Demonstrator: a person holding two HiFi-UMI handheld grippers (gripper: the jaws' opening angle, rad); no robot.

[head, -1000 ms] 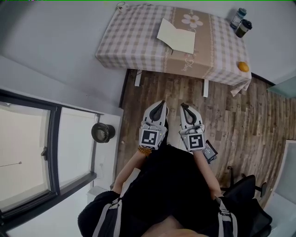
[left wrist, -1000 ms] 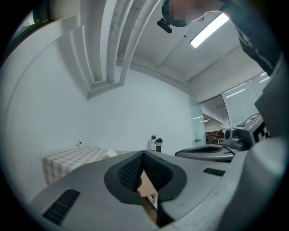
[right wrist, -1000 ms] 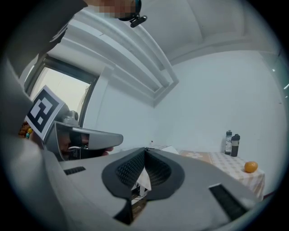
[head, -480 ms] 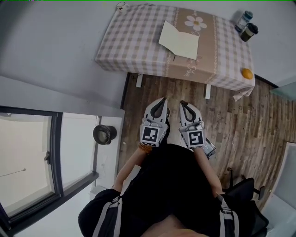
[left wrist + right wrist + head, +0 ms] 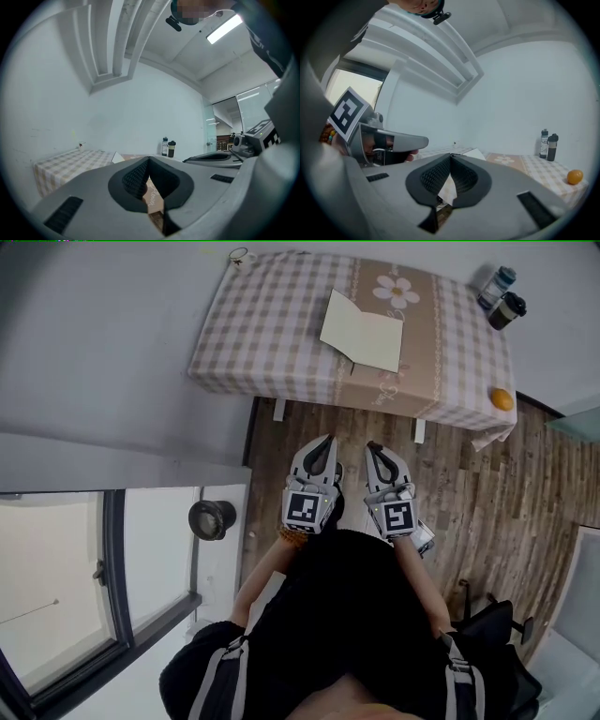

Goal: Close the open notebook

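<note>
Cream-paged, the open notebook (image 5: 361, 331) lay on the far checked table (image 5: 253, 324); nearer, we held the left gripper (image 5: 324, 440) and right gripper (image 5: 373, 447) closed, empty.

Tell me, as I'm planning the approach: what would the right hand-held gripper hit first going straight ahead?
Probably the tablecloth hanging at the front, short of the notebook; only floor shows between. How high the right hand-held gripper sits is unclear.
</note>
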